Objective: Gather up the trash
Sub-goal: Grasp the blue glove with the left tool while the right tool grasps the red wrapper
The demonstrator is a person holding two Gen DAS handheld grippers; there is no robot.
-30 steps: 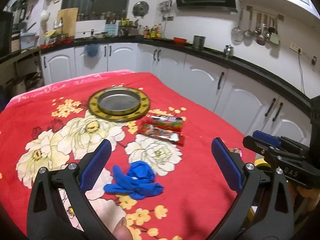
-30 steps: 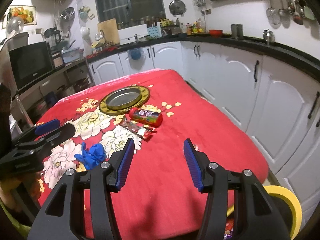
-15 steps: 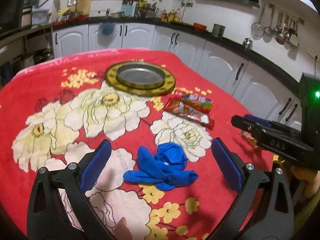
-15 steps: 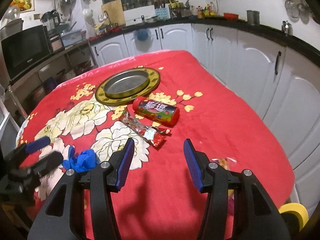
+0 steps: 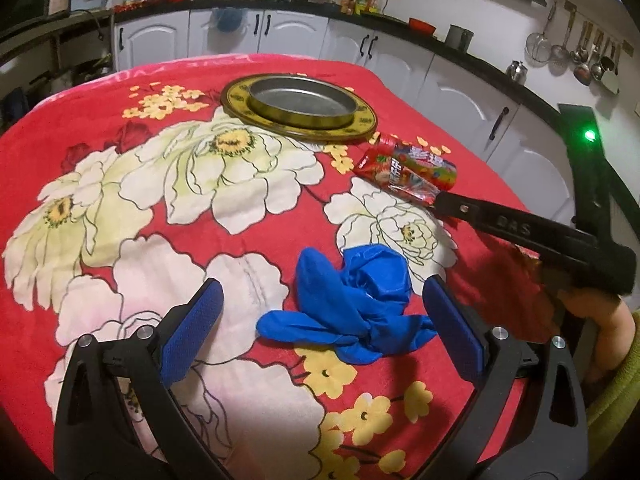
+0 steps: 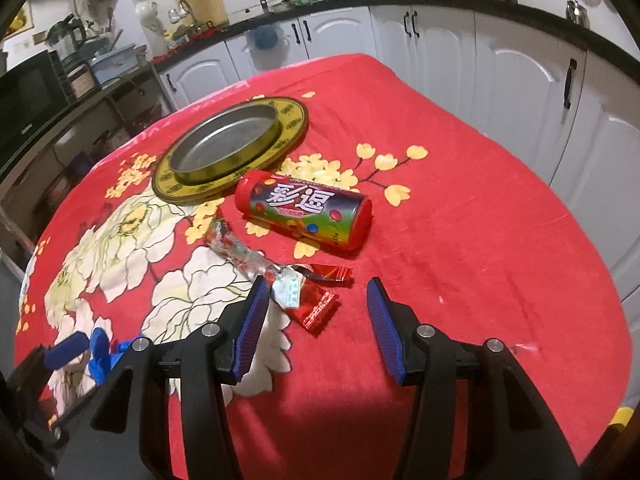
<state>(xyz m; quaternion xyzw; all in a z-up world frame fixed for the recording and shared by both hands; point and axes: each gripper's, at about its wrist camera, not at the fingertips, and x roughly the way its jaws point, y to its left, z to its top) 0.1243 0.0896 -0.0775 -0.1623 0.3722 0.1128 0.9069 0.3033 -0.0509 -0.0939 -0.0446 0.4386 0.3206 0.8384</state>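
Note:
A crumpled blue glove (image 5: 356, 300) lies on the red flowered cloth between the open fingers of my left gripper (image 5: 320, 332), nearer the right pad; it also shows in the right wrist view (image 6: 104, 354). A red snack wrapper (image 6: 308, 296) lies between the open fingers of my right gripper (image 6: 316, 324), close to the left pad. Beyond it lies a red candy tube (image 6: 304, 210) on its side. In the left wrist view the wrapper (image 5: 396, 178) and the tube (image 5: 424, 160) lie just past the tip of the right gripper's finger (image 5: 520, 226).
A round gold-rimmed metal tray (image 5: 236, 98) stands at the far middle of the table, also in the right wrist view (image 6: 294, 114). White cabinets (image 6: 520, 92) and a black counter run around the table. The table's right edge (image 6: 600, 264) drops off near the cabinets.
Both grippers have moved forward and down toward the table. The glove now sits between the left fingers and the wrapper between the right fingers. Both stay open.

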